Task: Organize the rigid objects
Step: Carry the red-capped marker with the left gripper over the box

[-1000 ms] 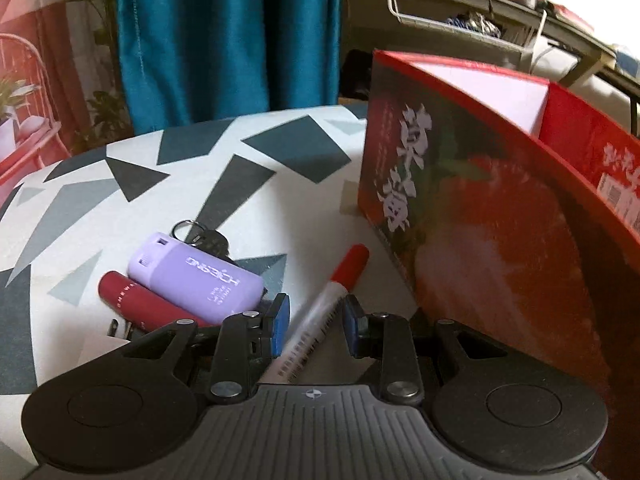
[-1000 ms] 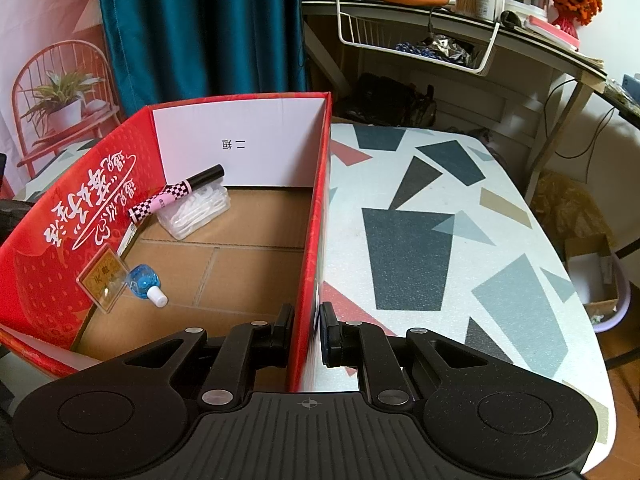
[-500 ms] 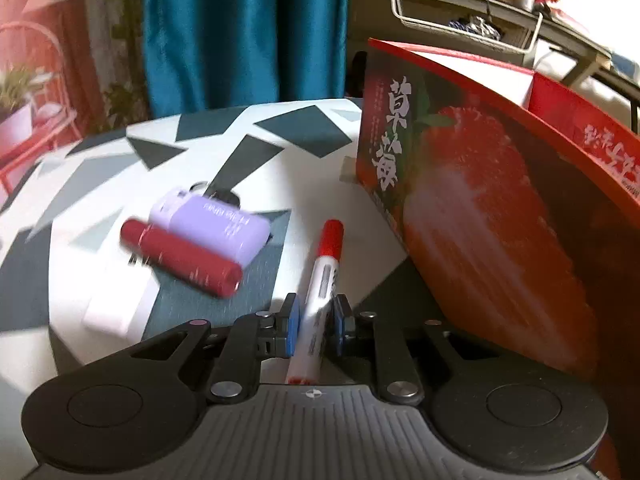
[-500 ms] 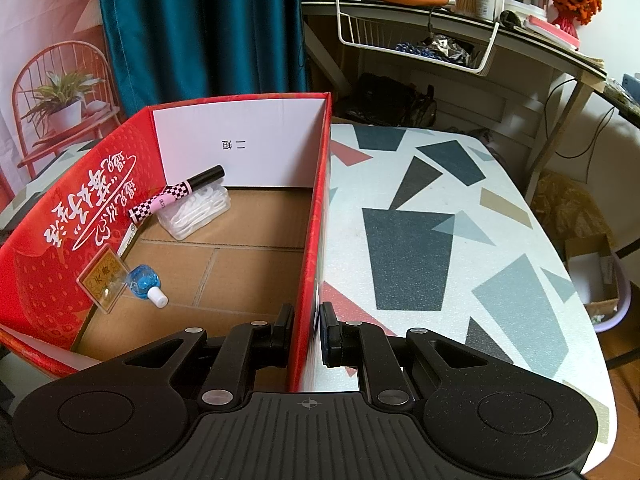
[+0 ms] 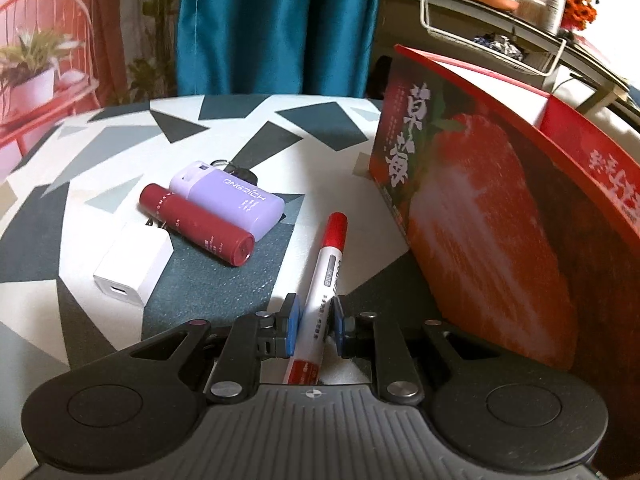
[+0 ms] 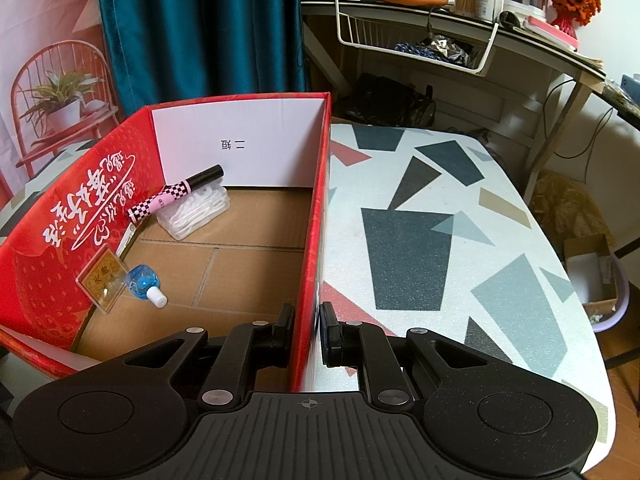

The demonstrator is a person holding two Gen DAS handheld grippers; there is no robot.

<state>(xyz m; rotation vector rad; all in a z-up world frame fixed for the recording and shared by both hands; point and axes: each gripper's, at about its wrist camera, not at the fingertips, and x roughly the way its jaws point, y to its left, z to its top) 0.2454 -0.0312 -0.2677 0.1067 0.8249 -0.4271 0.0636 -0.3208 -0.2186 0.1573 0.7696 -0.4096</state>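
Since the earlier frame the left gripper (image 5: 314, 330) has slid across the patterned table (image 5: 240, 136), so the white charger block (image 5: 134, 268) now shows at lower left of its view and the little cluster sits further up the frame; its jaws have just been closing, and the blue pads now clench the barrel of the red-capped marker (image 5: 326, 292), which lies between them with its cap pointing up the frame toward the box. Nothing has shifted on the right side

Largest first: the red strawberry box (image 6: 316, 216) fills the left half of the right wrist view and the right edge of the left one. The right gripper (image 6: 306, 336) is clamped on that box's near wall, one finger inside and one outside, steadying it. On the box floor lie a checkered tube (image 6: 176, 196), a clear packet (image 6: 196, 212), a yellow card case (image 6: 102, 278) and a small blue bottle (image 6: 144, 282)

Left of centre in the left wrist view, a purple case (image 5: 228, 200) and a dark red tube (image 5: 198, 230) lie touching, waiting on the table

Judging by this, the step in hand is picking up the marker. The next move calls for lifting it clear, carrying it over the box's left wall and releasing it inside, while the right grip keeps the box from sliding
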